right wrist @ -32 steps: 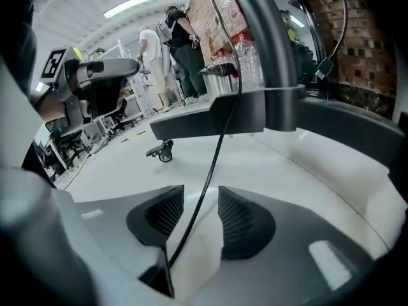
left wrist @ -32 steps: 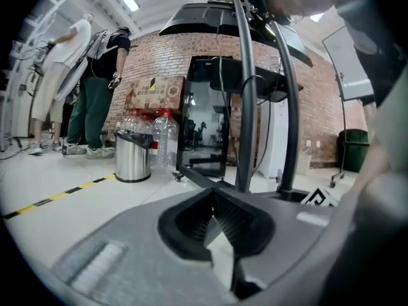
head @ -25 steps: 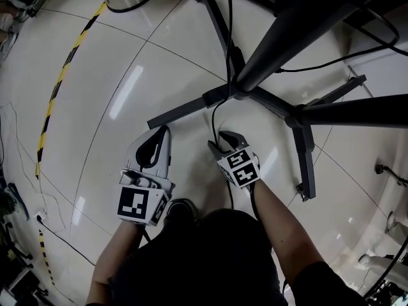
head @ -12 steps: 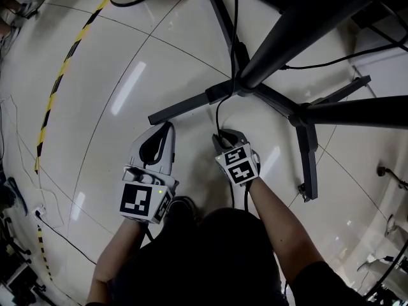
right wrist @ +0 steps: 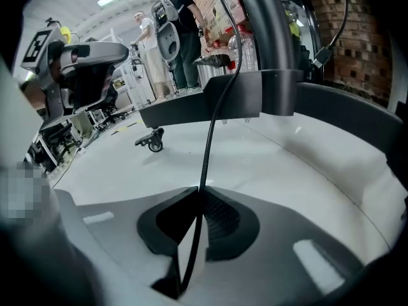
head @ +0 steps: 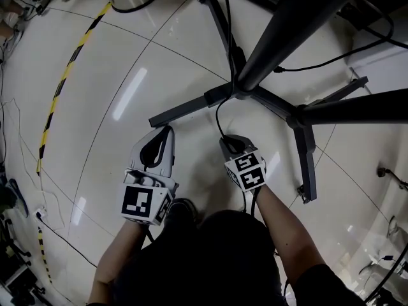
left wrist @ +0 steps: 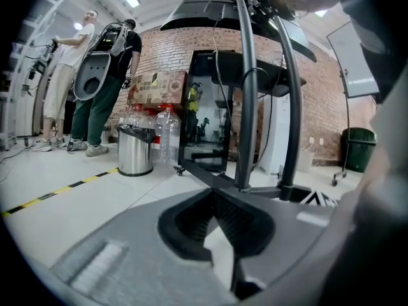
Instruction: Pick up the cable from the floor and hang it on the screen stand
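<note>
Cable, thin and black, runs between the jaws of the right gripper, which are closing onto it at their tips, low over the pale floor. From that pinch it rises in a curve to the hub of the screen stand just ahead, then goes on along one of the stand's dark legs. Beside the right gripper and clear of it, the left gripper hovers with its jaws brought together on nothing, pointing toward another leg of the stand.
</note>
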`<act>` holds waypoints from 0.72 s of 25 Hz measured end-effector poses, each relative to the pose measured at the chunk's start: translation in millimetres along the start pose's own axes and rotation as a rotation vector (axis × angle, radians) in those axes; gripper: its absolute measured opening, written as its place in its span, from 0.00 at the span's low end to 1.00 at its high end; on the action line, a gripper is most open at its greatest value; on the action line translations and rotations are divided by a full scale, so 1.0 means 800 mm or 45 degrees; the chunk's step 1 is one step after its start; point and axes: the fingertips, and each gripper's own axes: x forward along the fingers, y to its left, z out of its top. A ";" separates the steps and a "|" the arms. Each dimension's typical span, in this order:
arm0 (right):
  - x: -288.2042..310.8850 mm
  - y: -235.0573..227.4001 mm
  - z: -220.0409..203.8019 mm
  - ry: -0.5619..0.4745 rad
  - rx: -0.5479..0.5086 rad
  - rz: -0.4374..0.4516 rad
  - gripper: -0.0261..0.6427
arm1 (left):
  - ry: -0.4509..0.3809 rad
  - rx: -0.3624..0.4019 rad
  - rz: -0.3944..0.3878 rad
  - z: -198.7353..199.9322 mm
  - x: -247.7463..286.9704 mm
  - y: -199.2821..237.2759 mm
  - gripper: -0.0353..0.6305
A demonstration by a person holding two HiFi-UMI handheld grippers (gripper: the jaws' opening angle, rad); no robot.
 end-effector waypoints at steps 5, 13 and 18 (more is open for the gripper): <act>-0.019 0.000 0.017 -0.069 -0.012 0.022 0.08 | -0.047 0.026 0.020 0.009 0.001 0.001 0.06; -0.109 0.013 0.105 -0.196 -0.116 -0.004 0.08 | -0.033 0.084 0.103 0.090 -0.021 0.027 0.06; -0.206 0.055 0.190 -0.239 -0.200 0.003 0.08 | -0.053 0.123 0.124 0.193 -0.050 0.020 0.06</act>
